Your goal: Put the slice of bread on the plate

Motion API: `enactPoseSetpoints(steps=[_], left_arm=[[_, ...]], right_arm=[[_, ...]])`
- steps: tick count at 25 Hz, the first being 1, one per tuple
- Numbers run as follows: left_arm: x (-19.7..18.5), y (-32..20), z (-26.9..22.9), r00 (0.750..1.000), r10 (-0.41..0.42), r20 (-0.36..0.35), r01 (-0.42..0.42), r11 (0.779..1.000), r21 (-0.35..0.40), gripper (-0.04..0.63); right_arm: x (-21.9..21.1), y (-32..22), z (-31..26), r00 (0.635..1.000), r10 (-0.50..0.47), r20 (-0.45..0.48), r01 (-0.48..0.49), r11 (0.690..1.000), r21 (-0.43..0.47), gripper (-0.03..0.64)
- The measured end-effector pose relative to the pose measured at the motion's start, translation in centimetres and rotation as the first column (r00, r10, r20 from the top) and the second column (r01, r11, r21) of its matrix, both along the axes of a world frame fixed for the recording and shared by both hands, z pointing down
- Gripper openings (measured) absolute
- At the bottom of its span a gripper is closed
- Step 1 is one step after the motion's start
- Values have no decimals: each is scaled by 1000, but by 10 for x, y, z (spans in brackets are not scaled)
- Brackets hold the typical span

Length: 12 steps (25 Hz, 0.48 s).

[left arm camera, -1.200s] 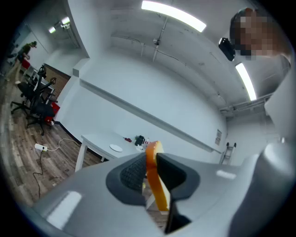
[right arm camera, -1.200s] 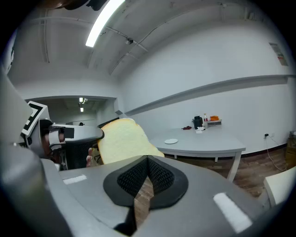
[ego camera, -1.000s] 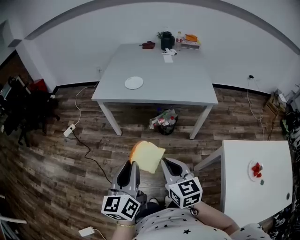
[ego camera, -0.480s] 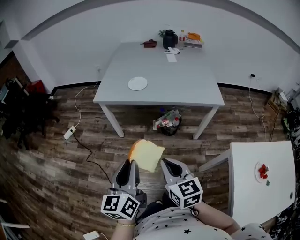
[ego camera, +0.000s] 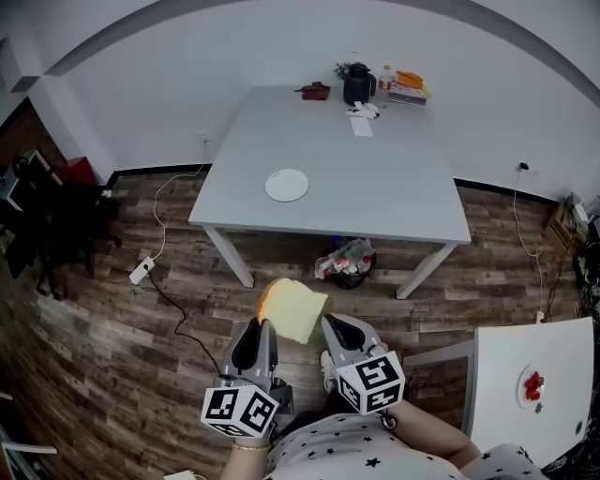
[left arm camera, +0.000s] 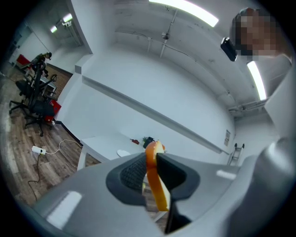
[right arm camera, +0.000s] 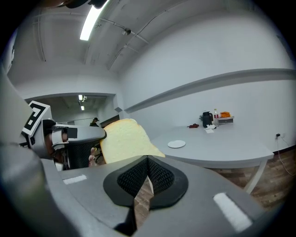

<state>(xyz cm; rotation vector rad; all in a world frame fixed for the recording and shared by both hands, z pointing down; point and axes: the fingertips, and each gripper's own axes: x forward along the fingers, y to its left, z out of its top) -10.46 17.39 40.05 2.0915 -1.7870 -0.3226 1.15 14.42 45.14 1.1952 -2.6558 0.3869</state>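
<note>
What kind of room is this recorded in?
Probably an office or lab room rather than a kitchen: a plain grey table, office chairs parked at the side, and ceiling tube lights.

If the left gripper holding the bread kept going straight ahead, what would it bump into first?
Nothing nearby: open space lies ahead of the left gripper and its bread. The grey table with the white plate probably comes first, though depth is hard to judge.
</note>
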Motion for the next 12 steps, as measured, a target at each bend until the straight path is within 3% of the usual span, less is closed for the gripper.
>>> enactPoseSetpoints(steps=[12], left_arm=[[-13,-141,5,998,-58,-24,58,998,-15,74]], right_arm=[[-17,-144,-8,998,-66,-14,66,998,9,-3]])
